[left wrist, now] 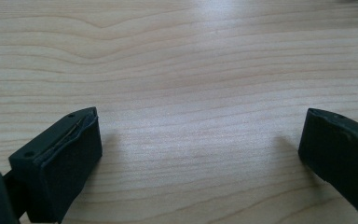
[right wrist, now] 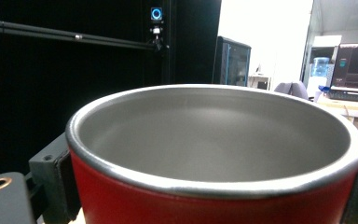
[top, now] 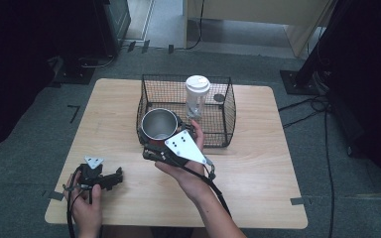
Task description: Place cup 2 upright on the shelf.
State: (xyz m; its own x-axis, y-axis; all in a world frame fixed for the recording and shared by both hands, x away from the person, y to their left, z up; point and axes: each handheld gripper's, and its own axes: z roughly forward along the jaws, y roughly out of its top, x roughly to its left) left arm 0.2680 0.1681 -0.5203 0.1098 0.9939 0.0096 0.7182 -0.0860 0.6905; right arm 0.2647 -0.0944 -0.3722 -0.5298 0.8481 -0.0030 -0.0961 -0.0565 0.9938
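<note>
Your right gripper (top: 155, 148) pinches the red steel cup (top: 158, 125) by its rigid, slippery wall at the basket (top: 228, 106) front; grip below the rim, keep it upright, while your left gripper (top: 113, 178) rests spread on the table (top: 258, 163).

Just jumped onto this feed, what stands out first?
The red steel-lined mug, clamped in the right gripper at the front of the wire basket. A white-lidded tumbler stands inside the basket. The left gripper rests open on the bare table.
</note>
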